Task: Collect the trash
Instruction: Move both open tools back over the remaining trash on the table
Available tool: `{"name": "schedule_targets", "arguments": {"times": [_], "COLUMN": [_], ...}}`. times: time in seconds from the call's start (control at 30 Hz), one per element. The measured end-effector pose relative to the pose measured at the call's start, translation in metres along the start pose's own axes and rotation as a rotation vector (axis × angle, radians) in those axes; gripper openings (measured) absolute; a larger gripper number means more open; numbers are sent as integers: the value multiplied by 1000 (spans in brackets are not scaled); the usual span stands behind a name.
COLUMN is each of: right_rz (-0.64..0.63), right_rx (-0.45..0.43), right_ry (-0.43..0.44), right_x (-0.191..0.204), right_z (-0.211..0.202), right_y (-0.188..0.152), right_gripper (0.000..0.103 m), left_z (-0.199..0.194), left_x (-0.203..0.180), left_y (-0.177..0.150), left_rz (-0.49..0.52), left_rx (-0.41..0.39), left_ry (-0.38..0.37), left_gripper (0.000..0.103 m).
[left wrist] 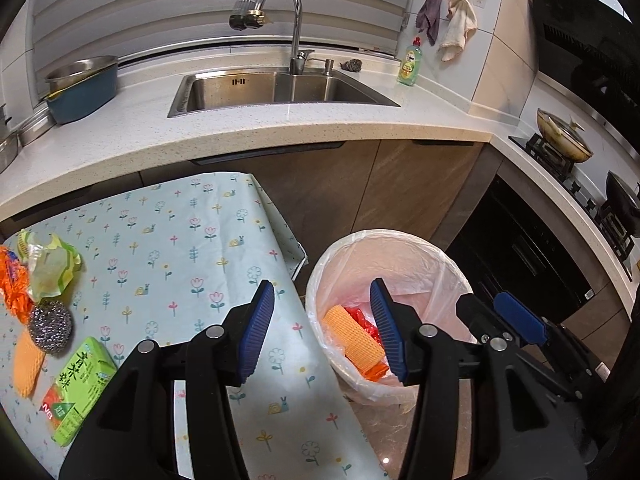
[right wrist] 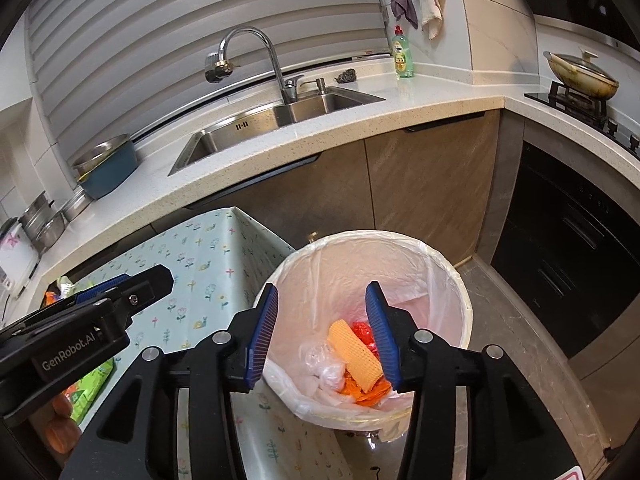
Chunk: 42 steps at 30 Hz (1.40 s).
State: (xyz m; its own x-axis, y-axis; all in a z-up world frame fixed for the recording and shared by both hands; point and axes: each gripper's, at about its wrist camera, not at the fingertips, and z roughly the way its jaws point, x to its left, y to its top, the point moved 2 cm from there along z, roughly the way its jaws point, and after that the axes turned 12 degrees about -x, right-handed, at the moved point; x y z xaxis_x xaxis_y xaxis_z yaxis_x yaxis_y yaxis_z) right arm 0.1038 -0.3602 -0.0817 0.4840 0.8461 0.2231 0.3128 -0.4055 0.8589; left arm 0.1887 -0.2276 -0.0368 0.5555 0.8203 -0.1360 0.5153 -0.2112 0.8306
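A white bin with a pink liner stands on the floor beside the table. In it lie an orange sponge cloth, red wrapper and clear plastic. My left gripper is open and empty over the table edge and bin rim. My right gripper is open and empty above the bin; it also shows in the left wrist view. On the table lie a green tea carton, steel scourer, green wrapper, orange wrapper and orange cloth.
The table has a pale floral cloth. Behind it runs a counter with a sink, tap, blue tub and soap bottle. A stove with pans stands at the right, an oven below.
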Motion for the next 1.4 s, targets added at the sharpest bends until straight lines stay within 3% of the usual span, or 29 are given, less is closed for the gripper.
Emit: {"name": "schedule_targets", "arguments": {"times": [0.47, 0.83, 1.4], "right_rz": [-67, -132, -210], "right_rx": [-19, 10, 69], "right_ry": [91, 189, 303], "right_x": [73, 151, 264], "right_z": [-27, -36, -29], "right_y": [-2, -26, -67], "right_gripper": [56, 56, 59], "left_z": [-47, -87, -125], "left_x": [64, 150, 296], "left_y": [-3, -22, -68], "left_rz": [-49, -118, -243], "left_rx": [-46, -60, -18], "left_ry": [85, 205, 381], "left_gripper": [49, 56, 70]}}
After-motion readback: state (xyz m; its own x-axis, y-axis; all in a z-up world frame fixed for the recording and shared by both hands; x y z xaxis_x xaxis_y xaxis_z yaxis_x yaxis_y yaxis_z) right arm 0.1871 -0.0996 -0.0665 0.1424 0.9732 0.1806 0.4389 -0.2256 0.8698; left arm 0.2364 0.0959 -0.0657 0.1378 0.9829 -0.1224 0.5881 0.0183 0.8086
